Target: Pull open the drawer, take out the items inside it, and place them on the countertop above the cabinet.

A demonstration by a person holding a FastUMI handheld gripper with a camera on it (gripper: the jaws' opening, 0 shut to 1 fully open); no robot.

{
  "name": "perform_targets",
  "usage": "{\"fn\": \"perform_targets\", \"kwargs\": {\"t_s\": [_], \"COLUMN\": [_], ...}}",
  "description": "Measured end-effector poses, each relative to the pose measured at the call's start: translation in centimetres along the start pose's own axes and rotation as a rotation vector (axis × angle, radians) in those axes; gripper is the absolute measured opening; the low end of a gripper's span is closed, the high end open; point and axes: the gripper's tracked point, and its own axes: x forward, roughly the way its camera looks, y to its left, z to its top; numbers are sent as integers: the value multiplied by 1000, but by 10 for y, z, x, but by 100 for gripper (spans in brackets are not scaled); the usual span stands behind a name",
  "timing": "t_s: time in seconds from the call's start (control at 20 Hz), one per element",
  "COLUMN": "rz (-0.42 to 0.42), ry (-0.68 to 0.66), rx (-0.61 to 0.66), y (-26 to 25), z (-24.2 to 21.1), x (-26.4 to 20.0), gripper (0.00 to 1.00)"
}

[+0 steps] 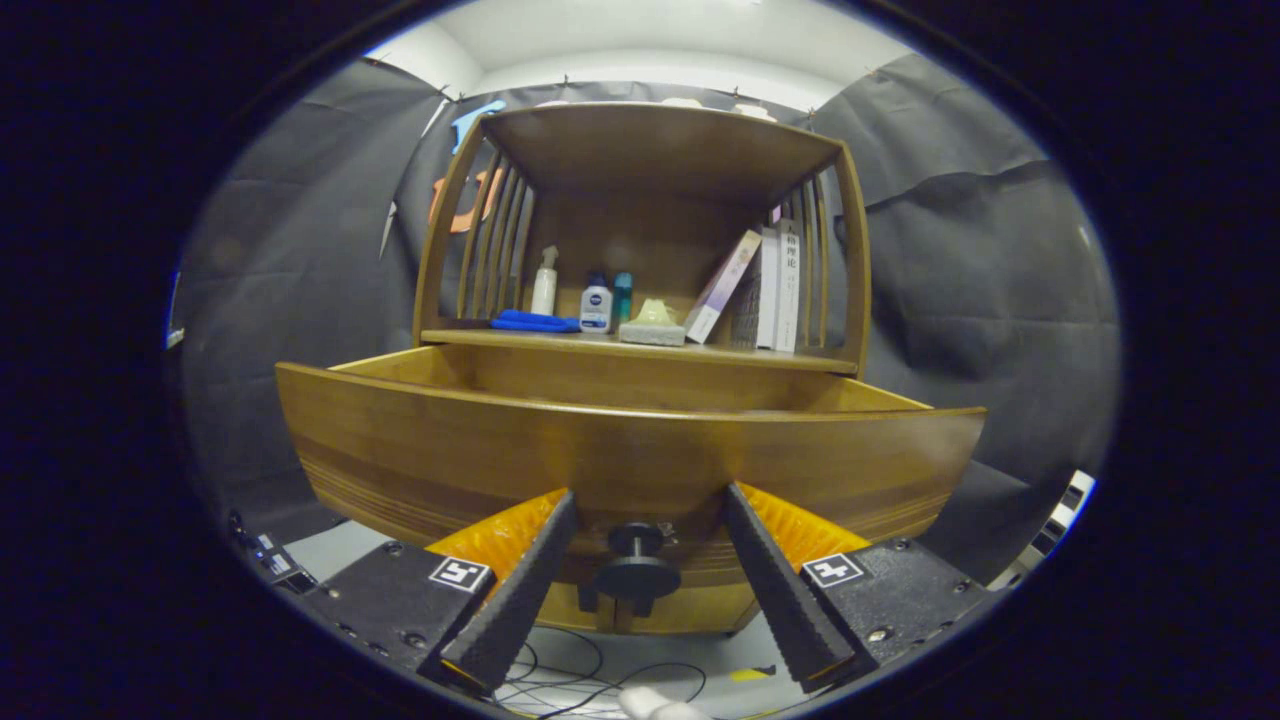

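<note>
Though the wooden drawer [630, 450] already stands pulled out from the cabinet [640, 200], its inside is hidden behind the tall front panel, so what lies in it cannot be told from this low angle. The gripper [648, 510] sits just in front of that panel with its fingers spread wide – released, gripping nothing – and the round black knob [636, 565] stands between them, touched by neither finger.

The drawer looks stiff and fairly heavy, solid board with a smooth varnished face that would slip under a flat pinch; the knob is the one sound place to take hold, its narrow stem behind the wide cap giving the fingers something to hook on. If more travel is wanted, closing on that stem and drawing straight back should do it, without twisting.

On the countertop above, beneath the shelf roof, a white spray bottle [544, 282], a small white bottle with a blue cap [596, 305], a teal bottle [622, 296], a blue cloth [533, 321], a pale sponge-like block [653, 325] and some leaning books [765, 290] already stand – free room lies mostly along the front edge. The items in the drawer will likely call for a reach over the panel from above, and their weight and grip must be judged once they are seen
</note>
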Motion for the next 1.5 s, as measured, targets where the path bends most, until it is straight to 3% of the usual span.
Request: {"fn": "perform_targets", "kwargs": {"t_s": [0.7, 1.5], "rz": [-20, -13], "ry": [23, 75], "rx": [84, 112], "y": [16, 17], "z": [23, 33], "x": [101, 176], "gripper": [98, 98]}}
